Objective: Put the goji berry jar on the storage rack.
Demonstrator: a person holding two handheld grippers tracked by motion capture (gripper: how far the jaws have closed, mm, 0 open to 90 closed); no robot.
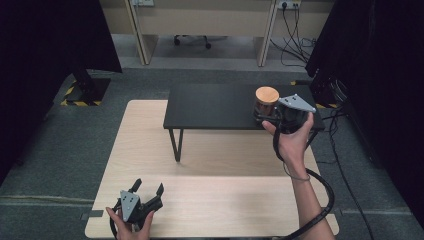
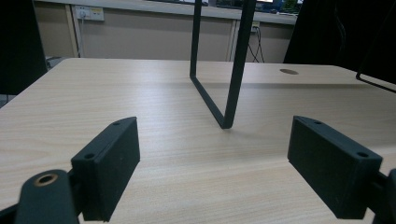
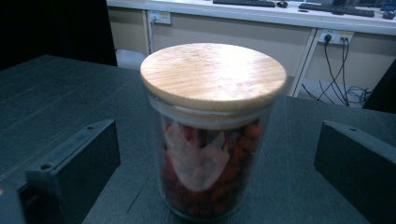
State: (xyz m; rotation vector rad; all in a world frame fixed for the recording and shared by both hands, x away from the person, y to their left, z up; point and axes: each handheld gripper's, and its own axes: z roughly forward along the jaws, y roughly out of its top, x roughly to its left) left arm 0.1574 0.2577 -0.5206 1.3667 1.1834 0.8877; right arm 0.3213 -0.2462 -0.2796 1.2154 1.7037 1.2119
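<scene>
Right claw (image 1: 263, 116) released, jaws wide either side of glass jar (image 3: 212, 135), not touching it. Jar upright between jaws on black raised shelf (image 1: 215, 107), wooden lid (image 3: 213, 74) on, red contents inside. Left claw (image 1: 148, 189) released, empty, low over light wooden tabletop (image 2: 163, 154); shelf leg (image 2: 224, 84) ahead.
</scene>
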